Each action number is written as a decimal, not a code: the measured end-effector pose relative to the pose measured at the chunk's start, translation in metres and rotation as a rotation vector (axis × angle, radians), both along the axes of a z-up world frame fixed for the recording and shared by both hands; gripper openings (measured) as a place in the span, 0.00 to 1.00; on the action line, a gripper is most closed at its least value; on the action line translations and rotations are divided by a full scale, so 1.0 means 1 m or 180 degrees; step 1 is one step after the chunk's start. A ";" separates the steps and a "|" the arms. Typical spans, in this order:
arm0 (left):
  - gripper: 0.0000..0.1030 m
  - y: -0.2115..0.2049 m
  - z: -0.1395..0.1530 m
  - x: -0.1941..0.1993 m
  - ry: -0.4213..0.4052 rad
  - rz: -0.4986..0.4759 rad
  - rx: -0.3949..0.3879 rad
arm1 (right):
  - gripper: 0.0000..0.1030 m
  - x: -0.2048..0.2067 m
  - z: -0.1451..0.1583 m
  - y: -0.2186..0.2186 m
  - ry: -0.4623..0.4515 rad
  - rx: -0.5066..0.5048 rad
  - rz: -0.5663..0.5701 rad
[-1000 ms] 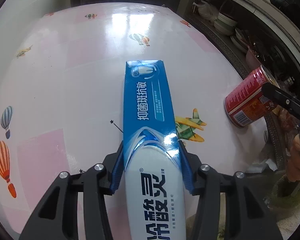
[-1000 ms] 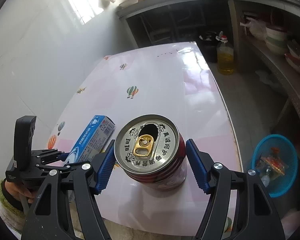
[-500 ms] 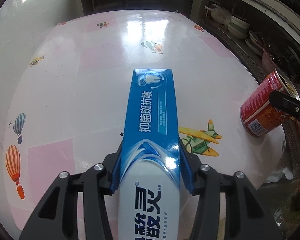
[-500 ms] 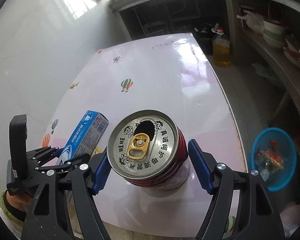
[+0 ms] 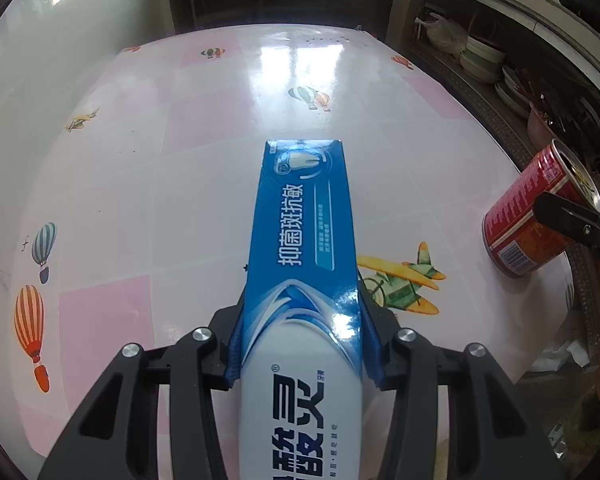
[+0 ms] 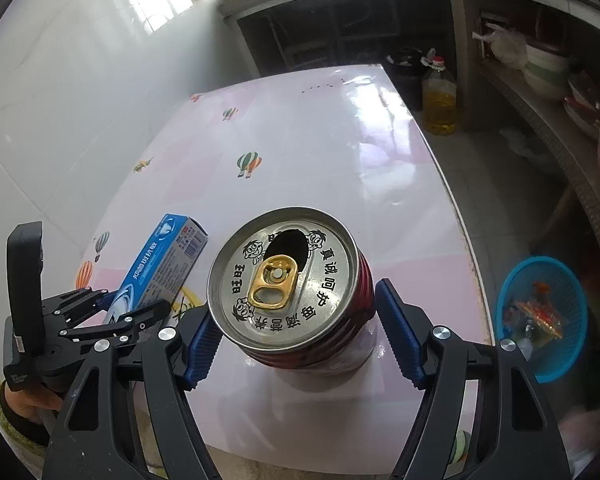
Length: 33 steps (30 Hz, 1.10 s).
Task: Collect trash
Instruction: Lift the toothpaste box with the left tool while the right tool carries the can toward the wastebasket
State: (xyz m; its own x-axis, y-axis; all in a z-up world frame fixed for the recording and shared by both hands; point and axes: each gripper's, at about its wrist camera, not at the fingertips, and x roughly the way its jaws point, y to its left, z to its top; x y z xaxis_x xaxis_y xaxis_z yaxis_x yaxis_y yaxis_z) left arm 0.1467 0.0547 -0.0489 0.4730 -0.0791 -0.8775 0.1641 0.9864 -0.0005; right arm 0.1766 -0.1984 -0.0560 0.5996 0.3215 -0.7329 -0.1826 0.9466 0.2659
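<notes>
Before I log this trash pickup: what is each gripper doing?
Left tongs: closed on the toothpaste box.
Right tongs: open around the red can, not gripping.

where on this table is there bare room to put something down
The far half of the table, beyond the toothpaste box and the red can, is bare. The strip along the wall side is too. The near edge is crowded: the box, the can and both grippers.

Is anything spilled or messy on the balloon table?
Nothing spilled. The opened red can stands upright between the right gripper's jaws, and the blue toothpaste box is undamaged in the left gripper. The table looks clean.
</notes>
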 end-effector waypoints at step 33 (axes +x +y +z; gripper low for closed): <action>0.44 -0.018 0.056 -0.012 -0.0385 -0.0256 -0.0417 | 0.66 -0.029 0.060 -0.074 -0.0602 0.0061 -0.0612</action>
State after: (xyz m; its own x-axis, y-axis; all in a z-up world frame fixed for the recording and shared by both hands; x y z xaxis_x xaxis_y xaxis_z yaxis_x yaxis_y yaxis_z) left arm 0.1343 0.0371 0.0071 0.5620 -0.2307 -0.7943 0.2491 0.9629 -0.1034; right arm 0.1478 -0.2729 0.0039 0.7767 0.2012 -0.5969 -0.0480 0.9638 0.2624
